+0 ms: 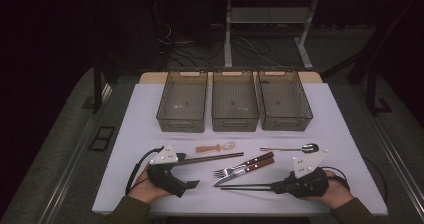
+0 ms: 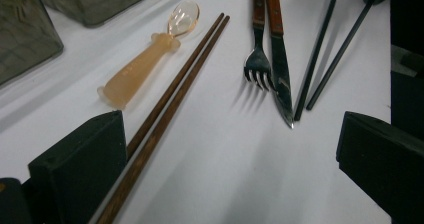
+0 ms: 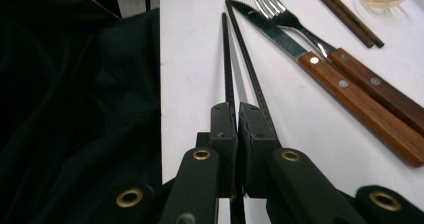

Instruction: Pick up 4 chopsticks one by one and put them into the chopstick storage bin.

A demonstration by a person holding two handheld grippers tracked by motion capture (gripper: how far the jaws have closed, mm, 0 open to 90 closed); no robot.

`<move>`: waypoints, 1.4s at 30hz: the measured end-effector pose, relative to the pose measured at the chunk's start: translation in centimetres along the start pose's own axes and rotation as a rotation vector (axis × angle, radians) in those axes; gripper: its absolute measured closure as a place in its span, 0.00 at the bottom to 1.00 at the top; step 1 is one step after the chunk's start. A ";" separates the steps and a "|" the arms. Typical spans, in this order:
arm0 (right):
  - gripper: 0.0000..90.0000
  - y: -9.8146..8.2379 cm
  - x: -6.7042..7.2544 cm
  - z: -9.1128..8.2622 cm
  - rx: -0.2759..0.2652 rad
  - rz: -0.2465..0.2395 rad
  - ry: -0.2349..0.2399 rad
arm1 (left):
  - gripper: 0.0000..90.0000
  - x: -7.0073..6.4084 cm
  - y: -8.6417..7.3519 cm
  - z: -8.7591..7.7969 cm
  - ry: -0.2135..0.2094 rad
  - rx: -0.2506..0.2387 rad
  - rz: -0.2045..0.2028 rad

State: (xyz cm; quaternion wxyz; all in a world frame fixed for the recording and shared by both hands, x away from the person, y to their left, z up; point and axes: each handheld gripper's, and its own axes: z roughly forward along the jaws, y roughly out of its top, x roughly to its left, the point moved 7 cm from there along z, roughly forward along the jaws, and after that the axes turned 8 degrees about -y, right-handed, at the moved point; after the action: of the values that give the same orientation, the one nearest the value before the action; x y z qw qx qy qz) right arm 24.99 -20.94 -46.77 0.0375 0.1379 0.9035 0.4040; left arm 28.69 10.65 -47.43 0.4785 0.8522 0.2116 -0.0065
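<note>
**Black chopsticks pinched at the right, brown pair lying through the open left tool**

The white worktop (image 1: pixel 150 104) carries three smoky translucent plastic bins (image 1: pixel 234 106) in a row at its far side, and they look empty. All the cutlery lies in a loose band between the bins and the person's hands, with long axes running roughly across the worktop.

The right tool (image 1: pixel 272 188) is closed on the near ends of the pair of thin black chopsticks (image 3: pixel 235 54). In the right gripper view the two pads press together with the sticks caught between them. The sticks run straight out from the tool toward the person's left, low over the white surface, and their tips reach close to the blade of the wooden-handled steel table knife (image 1: pixel 244 170). To reach any bin, this pair has to travel away from the person, at right angles to its own length.

The left tool (image 1: pixel 192 184) stands wide open. The pair of long brown wooden chopsticks (image 2: pixel 170 96) passes along the inside of one jaw, just beside it, but is not clamped.

The wooden-handled steel fork (image 1: pixel 240 165) lies against the knife. The small translucent orange plastic spoon (image 1: pixel 216 147) and the slim metal spoon (image 1: pixel 292 148) rest nearest the bins, well apart from both tools.
</note>
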 end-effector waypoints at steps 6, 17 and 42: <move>0.96 0.5 -0.1 -0.5 -0.031 0.016 0.003 | 0.00 0.2 -0.1 0.1 0.001 0.002 -0.004; 0.95 1.7 -0.6 -1.5 -0.118 0.051 0.002 | 0.00 0.3 -0.2 -0.1 0.000 -0.005 -0.014; 0.95 4.7 -4.9 -2.1 -0.187 0.183 -0.183 | 0.00 0.3 0.0 0.0 0.005 -0.036 -0.008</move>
State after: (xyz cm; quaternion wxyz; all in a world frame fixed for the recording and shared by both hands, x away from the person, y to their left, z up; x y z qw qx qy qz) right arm 30.37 -20.82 -42.13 0.0953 0.2516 0.8386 0.4737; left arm 28.92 10.80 -47.49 0.4934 0.8425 0.2163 -0.0024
